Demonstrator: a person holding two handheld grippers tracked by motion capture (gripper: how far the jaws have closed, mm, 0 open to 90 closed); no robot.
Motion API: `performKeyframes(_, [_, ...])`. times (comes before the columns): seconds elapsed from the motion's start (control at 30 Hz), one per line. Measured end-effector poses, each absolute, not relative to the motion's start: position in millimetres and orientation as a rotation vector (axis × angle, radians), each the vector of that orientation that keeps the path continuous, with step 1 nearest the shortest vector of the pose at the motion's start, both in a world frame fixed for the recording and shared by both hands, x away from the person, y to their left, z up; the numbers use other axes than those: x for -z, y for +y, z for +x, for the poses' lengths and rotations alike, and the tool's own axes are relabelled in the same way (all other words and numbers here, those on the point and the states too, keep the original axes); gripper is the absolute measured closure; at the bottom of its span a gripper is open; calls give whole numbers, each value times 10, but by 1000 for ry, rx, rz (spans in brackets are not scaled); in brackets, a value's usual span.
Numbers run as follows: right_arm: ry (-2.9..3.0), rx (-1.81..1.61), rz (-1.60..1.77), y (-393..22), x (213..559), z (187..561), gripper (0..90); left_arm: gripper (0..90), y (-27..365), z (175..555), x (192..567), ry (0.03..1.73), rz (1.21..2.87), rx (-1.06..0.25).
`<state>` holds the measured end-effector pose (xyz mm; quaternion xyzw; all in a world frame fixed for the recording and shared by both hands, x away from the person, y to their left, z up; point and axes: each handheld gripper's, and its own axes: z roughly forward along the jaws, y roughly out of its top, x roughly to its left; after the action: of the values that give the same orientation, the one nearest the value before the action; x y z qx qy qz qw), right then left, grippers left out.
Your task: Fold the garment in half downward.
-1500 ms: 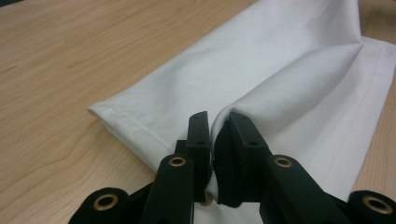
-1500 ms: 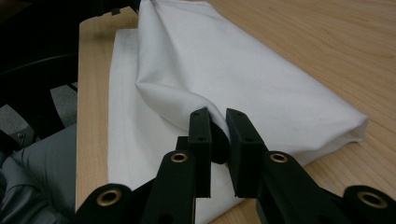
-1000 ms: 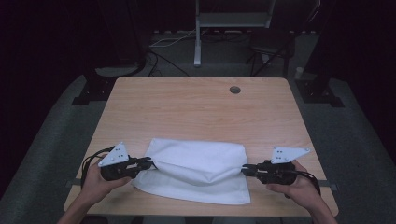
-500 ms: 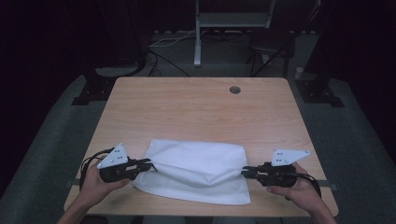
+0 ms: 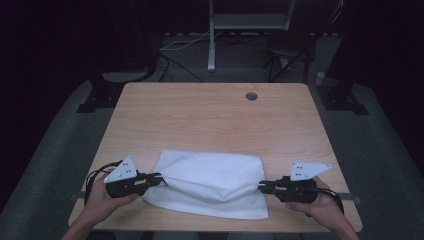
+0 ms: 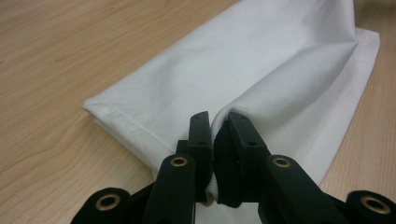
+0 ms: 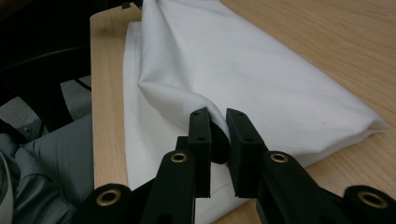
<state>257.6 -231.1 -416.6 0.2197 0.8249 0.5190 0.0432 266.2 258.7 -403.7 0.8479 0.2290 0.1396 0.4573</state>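
High view: a white cloth (image 5: pixel 210 184), folded, lies on the table (image 5: pixel 210 120) near its front edge, about midway between the two front corners. Its front layer reaches close to the front edge; an upper layer is lifted slightly and pulled taut between the two ends. The left gripper (image 5: pixel 156 179) sits near the front left corner, held in the left hand (image 5: pixel 102 197), jaws pointing at the cloth's left end and closed on it. The right gripper (image 5: pixel 264 186) sits near the front right corner in the right hand (image 5: pixel 320 202), jaws pointing at the cloth's right end and pinching it. A cable port (image 5: pixel 251 96) sits near the back edge, right of the middle.

Left gripper view: the left gripper (image 6: pixel 218 130) has its two black jaws clamped on a raised fold of the cloth (image 6: pixel 261 60), with white fabric squeezed in the narrow gap between the pads. From the pinch the upper layer runs away as a ridge, while the lower layers lie flat on the table (image 6: pixel 60 56), their hemmed edges stacked at the left.

Right gripper view: the right gripper (image 7: pixel 218 128) grips a raised fold of the cloth (image 7: pixel 243 60) between its jaws, the fabric bunched just above the pads. The rest of the cloth stretches away over the table (image 7: pixel 336 42), the bottom layer reaching close to the table's edge at the left.
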Motion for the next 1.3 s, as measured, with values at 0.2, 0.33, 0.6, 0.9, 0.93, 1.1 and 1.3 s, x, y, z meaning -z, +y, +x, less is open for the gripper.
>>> performKeyframes(0.2, [2521, -1590, 672, -2308, 4179, 2558, 812, 815, 2579, 2641, 4042, 562, 2091, -349])
performKeyframes(0.33, [2522, -1588, 673, -2310, 4184, 2552, 811, 826, 2575, 2635, 4060, 569, 2091, -346])
performKeyframes(0.6, [2520, -1592, 671, -2311, 4189, 2533, 810, 834, 2564, 2614, 4093, 574, 2095, -342])
performKeyframes(0.9, [2523, -1597, 671, -2313, 4203, 2515, 810, 833, 2562, 2584, 4077, 572, 2092, -337])
performKeyframes(0.93, [2524, -1596, 672, -2311, 4202, 2512, 810, 833, 2562, 2580, 4075, 572, 2093, -335])
performKeyframes(1.1, [2528, -1596, 666, -2306, 4191, 2501, 811, 833, 2558, 2569, 4074, 568, 2096, -334])
performKeyframes(1.3, [2532, -1594, 662, -2305, 4191, 2494, 811, 833, 2568, 2560, 4091, 572, 2096, -328])
